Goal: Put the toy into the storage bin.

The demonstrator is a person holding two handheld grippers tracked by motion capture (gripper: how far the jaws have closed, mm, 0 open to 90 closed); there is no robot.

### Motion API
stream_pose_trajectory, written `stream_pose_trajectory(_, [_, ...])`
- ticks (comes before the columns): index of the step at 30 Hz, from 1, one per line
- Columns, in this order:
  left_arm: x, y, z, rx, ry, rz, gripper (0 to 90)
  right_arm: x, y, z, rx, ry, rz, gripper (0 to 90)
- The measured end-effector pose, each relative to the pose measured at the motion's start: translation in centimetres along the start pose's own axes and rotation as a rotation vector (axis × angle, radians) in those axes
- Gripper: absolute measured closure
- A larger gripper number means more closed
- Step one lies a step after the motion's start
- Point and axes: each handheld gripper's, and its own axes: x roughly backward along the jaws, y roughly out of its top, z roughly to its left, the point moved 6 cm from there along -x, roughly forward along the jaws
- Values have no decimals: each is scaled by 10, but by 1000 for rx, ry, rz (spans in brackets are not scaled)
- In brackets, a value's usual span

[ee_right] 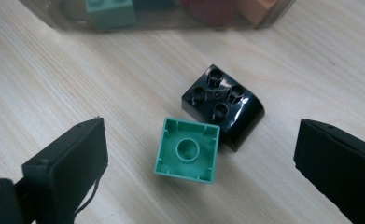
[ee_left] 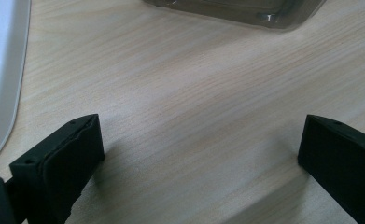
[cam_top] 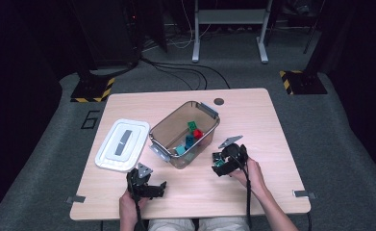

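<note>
— What do we see on the bench (cam_top: 253,187)?
— We see pale wood grain, with a clear bin (cam_top: 184,134) at frame centre and a white lid (cam_top: 122,144) lying flat to its left.
— Anything nearer us?
— Yes: a green brick (ee_right: 187,150), hollow side up, touching a black brick (ee_right: 223,106), just below the bin.

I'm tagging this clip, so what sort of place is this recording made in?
Probably a lab or recording studio, not a home: a lone wooden table on grey carpet, hazard-striped stand bases, loose floor cables, and a bin of toy blocks.
</note>
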Motion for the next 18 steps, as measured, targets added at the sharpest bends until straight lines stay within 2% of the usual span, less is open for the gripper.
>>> stream_pose_trajectory(4, [0,0,0,0,0,0,1,-5,-6,2,0,-2,10,45])
stream_pose_trajectory(7, [0,0,0,0,0,0,1,-8,-9,2,-5,-19,15,141])
stream_pose_trajectory(12, [0,0,0,0,0,0,1,-11,-13,2,-12,-12,15,217])
stream_pose_trajectory(18, [0,0,0,0,0,0,1,-12,-15,1,-11,-20,19,354])
